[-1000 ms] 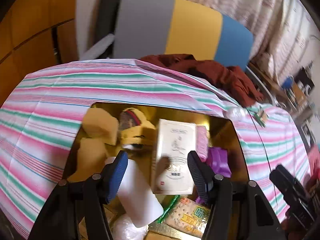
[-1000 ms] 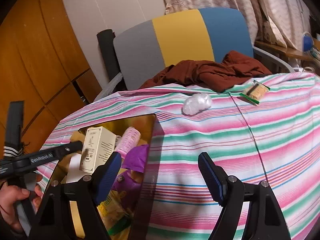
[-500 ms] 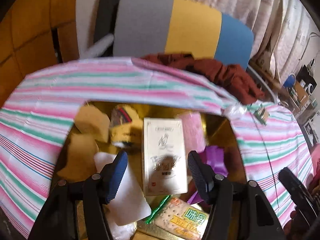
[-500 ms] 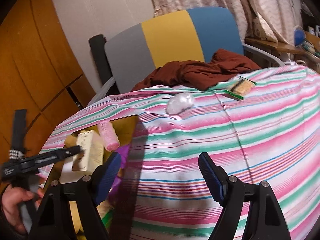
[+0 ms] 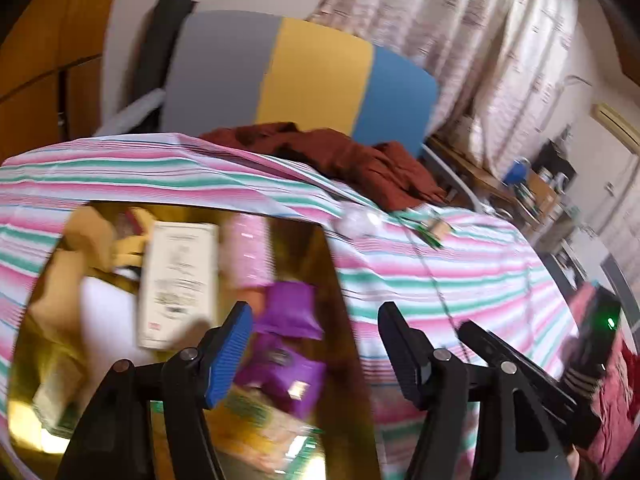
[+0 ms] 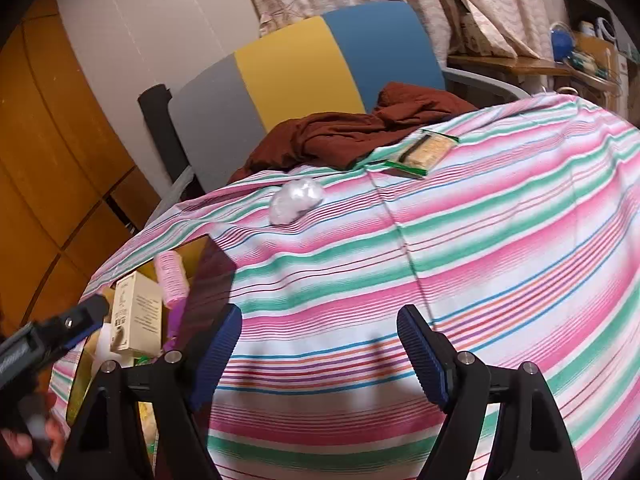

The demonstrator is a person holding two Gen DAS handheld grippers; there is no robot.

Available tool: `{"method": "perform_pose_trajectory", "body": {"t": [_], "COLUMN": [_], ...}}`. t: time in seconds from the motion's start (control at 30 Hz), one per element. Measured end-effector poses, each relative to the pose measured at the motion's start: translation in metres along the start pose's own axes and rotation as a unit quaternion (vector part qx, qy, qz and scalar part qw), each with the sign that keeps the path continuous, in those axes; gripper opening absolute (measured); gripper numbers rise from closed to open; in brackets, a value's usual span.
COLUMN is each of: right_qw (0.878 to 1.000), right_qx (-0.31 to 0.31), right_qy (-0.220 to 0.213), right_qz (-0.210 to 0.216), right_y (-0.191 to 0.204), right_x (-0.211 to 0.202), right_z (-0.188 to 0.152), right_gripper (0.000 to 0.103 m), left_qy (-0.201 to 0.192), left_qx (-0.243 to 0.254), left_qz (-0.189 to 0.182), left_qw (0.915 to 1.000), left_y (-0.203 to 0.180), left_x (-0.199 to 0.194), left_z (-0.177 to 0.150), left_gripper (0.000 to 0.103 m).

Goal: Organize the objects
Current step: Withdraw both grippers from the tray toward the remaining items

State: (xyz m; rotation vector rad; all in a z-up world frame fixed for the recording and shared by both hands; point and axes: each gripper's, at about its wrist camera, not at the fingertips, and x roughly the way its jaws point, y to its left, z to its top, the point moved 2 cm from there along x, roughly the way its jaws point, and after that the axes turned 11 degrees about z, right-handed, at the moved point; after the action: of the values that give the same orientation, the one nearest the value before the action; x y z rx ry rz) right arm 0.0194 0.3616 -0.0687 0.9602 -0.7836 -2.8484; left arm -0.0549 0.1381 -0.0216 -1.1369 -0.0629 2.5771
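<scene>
Two tools empty: left tool (image 5: 312,350) opening, right tool (image 6: 320,354) wide.

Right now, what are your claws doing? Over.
Left claw opening, empty. Right claw open, empty. White wad and cracker packet loose on striped cloth. Path clear.

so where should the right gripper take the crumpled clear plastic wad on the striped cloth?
Grip the crumpled clear plastic wad across its narrow middle, coming from above. It lies loose and low on the striped cloth, longer sideways than deep, with nothing touching it. The right gripper is open and empty.
</scene>
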Motion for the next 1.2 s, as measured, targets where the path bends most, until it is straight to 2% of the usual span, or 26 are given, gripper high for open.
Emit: {"method": "perform_pose_trajectory", "body": {"t": [0.23,0.43,0.53,0.67,0.93,1.0,1.2], "right_qw": [0.999,0.998,0.995,0.991,0.985,0.985,0.986], "right_qx": [0.025,0.047,0.047,0.042,0.043,0.046,0.062], "right_qy": [-0.016,-0.025,-0.05,-0.08,-0.108,-0.103,-0.091], "right_qz": [-0.021,-0.042,-0.067,-0.103,-0.129,-0.13,-0.124], "right_y": [-0.03,-0.061,-0.077,-0.093,-0.116,-0.119,-0.13], "right_x": [-0.01,-0.02,-0.031,-0.044,-0.059,-0.056,-0.05], "right_z": [0.002,0.001,0.002,0.004,0.0,-0.001,-0.007], "right_gripper": [0.081,0.081,0.081,0.083,0.083,0.083,0.083], "left_qy": [0.014,0.032,0.034,0.045,0.075,0.086,0.107], "left_qx": [0.074,0.105,0.116,0.102,0.07,0.057,0.001], "left_qz": [-0.015,-0.028,-0.028,-0.02,0.054,0.073,0.096], "left_qw": [0.9971,0.9936,0.9922,0.9936,0.9933,0.992,0.9896], "left_y": [-0.057,-0.093,-0.108,-0.121,-0.128,-0.128,-0.118], "left_x": [0.01,0.025,0.038,0.067,0.152,0.174,0.22], "left_z": [-0.005,-0.003,0.009,0.034,0.084,0.089,0.088], "left_gripper": [0.07,0.07,0.07,0.074,0.076,0.076,0.076]}}
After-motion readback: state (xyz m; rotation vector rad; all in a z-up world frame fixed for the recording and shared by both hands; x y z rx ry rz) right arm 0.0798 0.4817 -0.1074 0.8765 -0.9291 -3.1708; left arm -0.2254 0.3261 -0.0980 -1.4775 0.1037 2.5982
